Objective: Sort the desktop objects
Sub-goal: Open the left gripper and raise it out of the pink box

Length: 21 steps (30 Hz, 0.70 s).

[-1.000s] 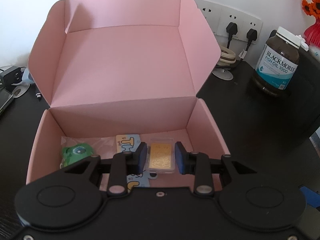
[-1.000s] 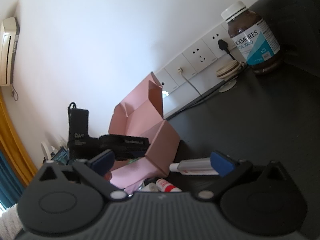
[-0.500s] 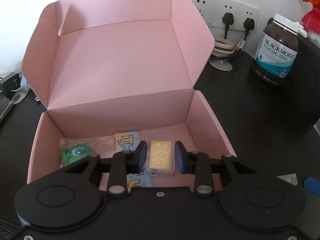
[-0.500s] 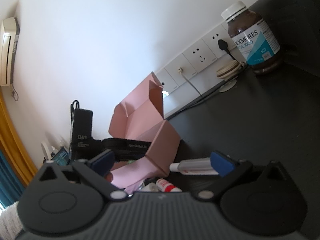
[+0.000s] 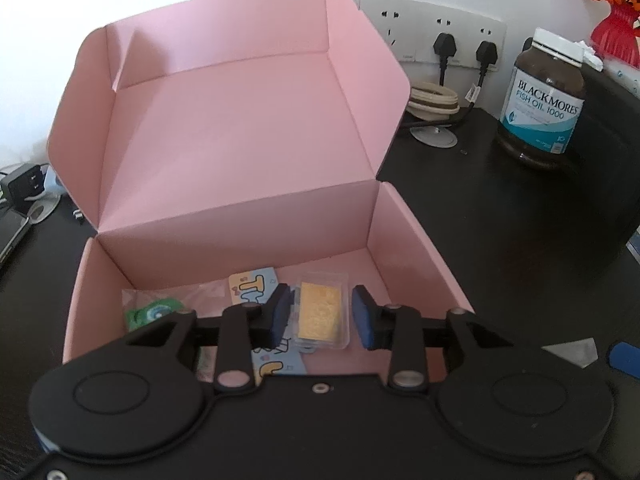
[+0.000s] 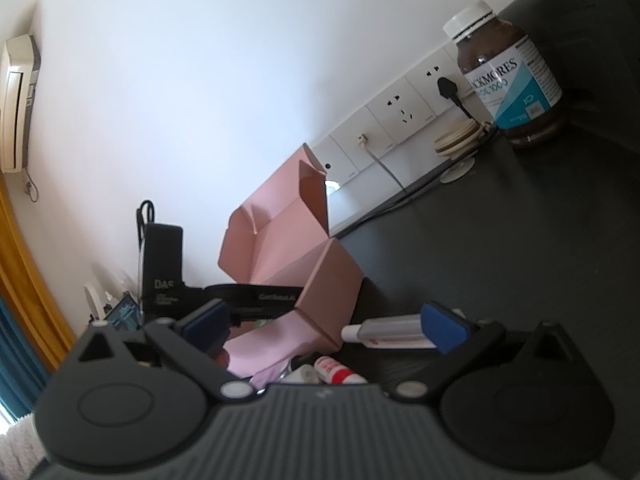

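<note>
Left gripper point(image 5: 321, 312) tilted down over the open pink cardboard box point(image 5: 240, 128), jaws just now widening and standing apart on either side of a gold card in a clear plastic case point(image 5: 321, 311), neither blue pad pressing on it. Case lying on the box floor near the right wall, overlapping a cartoon-printed card point(image 5: 253, 284); further left on the floor, a green toy in a clear wrapper point(image 5: 154, 311). Right gripper point(image 6: 326, 322) held low and nearly level over the black desk point(image 6: 520, 240), jaws spread wide with nothing pinched. Between its fingers, on the desk beside the box: a white tube point(image 6: 390, 328) and a smaller red-and-white tube point(image 6: 338, 372). Far right by the wall sockets point(image 5: 440, 28), a brown Blackmores fish oil bottle point(image 5: 546, 98).
</note>
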Each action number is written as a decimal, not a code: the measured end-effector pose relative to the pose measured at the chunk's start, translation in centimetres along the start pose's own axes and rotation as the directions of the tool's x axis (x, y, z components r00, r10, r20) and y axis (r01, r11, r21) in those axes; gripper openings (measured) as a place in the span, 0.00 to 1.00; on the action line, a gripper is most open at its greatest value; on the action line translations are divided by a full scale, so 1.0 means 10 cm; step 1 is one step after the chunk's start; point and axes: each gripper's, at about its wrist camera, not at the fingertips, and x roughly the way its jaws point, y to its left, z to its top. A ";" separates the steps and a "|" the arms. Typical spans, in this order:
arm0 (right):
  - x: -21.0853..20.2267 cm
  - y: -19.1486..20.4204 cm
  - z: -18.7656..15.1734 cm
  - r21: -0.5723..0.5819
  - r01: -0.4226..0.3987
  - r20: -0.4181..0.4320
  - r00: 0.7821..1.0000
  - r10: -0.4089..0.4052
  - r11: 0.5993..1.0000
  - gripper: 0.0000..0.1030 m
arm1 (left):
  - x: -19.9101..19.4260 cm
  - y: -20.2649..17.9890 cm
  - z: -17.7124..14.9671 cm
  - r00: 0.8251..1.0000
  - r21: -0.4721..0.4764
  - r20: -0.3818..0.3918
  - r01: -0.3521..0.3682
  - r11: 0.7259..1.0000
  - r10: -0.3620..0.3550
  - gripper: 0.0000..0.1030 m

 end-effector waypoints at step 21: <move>0.01 -0.01 0.01 0.012 0.004 0.001 1.000 -0.004 1.000 0.99 | -0.73 -0.11 -0.11 0.958 0.090 0.286 -0.058 0.994 0.030 0.98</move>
